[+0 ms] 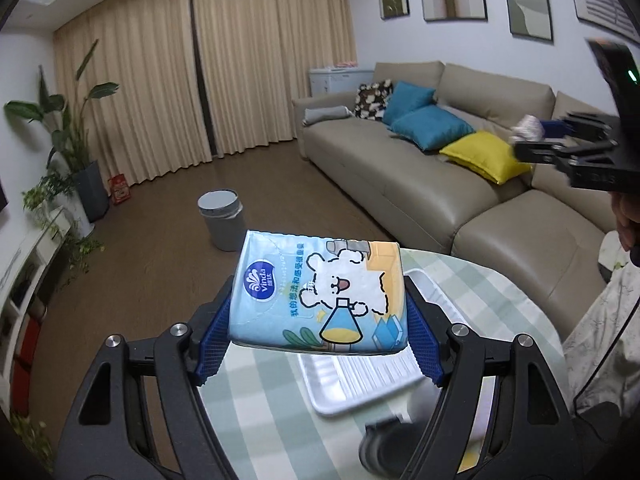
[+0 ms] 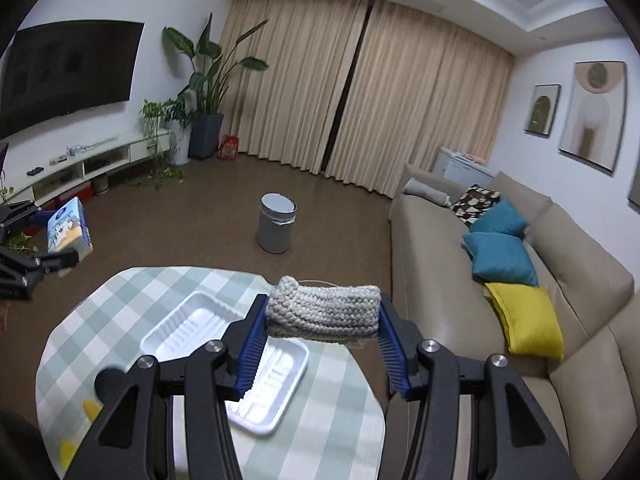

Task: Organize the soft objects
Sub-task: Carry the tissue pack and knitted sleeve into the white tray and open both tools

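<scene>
A light blue tissue pack (image 1: 320, 292) with a cartoon bear hangs in the air above the table, and my left gripper (image 1: 318, 344) is shut on its two sides. The same pack (image 2: 68, 230) shows at the left edge of the right wrist view. My right gripper (image 2: 322, 334) is shut on a grey knitted roll (image 2: 324, 310), held above the table's far edge. That gripper (image 1: 560, 140) appears blurred at the right in the left wrist view. A white ribbed tray (image 2: 188, 328) lies empty on the green checked tablecloth (image 2: 100, 320) below both grippers.
A beige sofa (image 2: 432, 280) with blue cushions (image 2: 500, 256) and a yellow cushion (image 2: 528, 320) runs along the right. A grey bin (image 2: 276, 224) stands on the wooden floor beyond the table. Plants (image 2: 200, 92) and a TV shelf line the left wall. A dark round object (image 1: 384, 448) sits near the table's front.
</scene>
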Demonstrator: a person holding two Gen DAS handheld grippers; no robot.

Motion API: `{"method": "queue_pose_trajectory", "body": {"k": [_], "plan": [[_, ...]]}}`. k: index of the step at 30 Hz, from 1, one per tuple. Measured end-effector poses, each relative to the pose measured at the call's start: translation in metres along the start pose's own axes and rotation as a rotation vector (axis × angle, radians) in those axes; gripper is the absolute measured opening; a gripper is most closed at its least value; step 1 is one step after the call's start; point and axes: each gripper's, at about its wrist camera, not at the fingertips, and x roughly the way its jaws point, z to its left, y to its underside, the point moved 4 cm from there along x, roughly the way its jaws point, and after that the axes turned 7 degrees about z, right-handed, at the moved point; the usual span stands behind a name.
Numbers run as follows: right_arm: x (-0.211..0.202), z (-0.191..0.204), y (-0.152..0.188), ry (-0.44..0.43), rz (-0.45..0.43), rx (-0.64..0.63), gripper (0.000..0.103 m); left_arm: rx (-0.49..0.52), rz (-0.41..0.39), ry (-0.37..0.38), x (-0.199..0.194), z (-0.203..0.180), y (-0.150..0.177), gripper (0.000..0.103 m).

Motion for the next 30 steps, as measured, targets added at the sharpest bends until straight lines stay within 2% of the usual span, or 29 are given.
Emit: {"method": "queue_pose_trajectory", "body": {"k": [3,6,11,14,17,19,25,30], "plan": [[0.043,0.006,-0.023,-0.046,0.067,-0.01,0.055,0.041,0.101,-0.001,0.044,-0.008,-0.011,0.074],[0.096,0.017,-0.029,-0.116,0.166,-0.016,0.055,0.078,0.217,-0.01,0.096,-0.013,-0.003,0.074],[0.183,0.053,-0.003,-0.185,0.341,-0.061,0.055,0.118,0.396,-0.024,0.172,-0.022,0.033,0.074],[0.224,0.073,0.023,-0.222,0.445,-0.104,0.055,0.136,0.476,-0.037,0.204,-0.028,0.049,0.074],[0.262,0.092,0.052,-0.24,0.566,-0.148,0.055,0.141,0.525,-0.039,0.226,-0.034,0.058,0.074],[0.276,0.098,0.067,-0.241,0.605,-0.169,0.055,0.141,0.549,-0.032,0.238,-0.034,0.063,0.074],[0.303,0.11,0.104,-0.253,0.674,-0.204,0.055,0.119,0.605,-0.03,0.262,-0.031,0.08,0.074],[0.311,0.109,0.118,-0.247,0.686,-0.204,0.055,0.091,0.63,-0.03,0.271,-0.028,0.092,0.075]]}}
